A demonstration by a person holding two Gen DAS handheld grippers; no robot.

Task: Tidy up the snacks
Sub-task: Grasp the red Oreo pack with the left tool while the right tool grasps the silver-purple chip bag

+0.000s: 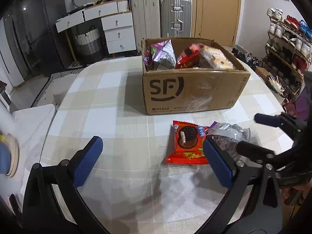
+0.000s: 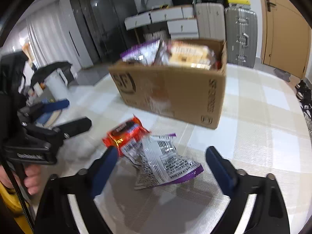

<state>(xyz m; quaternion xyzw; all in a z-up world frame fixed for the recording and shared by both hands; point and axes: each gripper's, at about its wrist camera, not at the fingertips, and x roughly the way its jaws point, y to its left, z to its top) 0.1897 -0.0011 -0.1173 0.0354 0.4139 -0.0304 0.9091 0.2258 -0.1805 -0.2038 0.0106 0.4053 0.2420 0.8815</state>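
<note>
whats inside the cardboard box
The cardboard box holds snack packs: a purple bag, a red pack, a pale pack. Anything beneath them is hidden.

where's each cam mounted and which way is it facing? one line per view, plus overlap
Left wrist: on the left claw, angled down over the checked table toward the SF cardboard box; shows its own blue pads, wide apart, and the right claw entering at right.
Right wrist: on the right claw, angled down at the silver-purple packet between its open pads; shows the left claw and a hand at left.
Shared: box, table, red cookie packet, silver-purple packet, suitcases.
</note>
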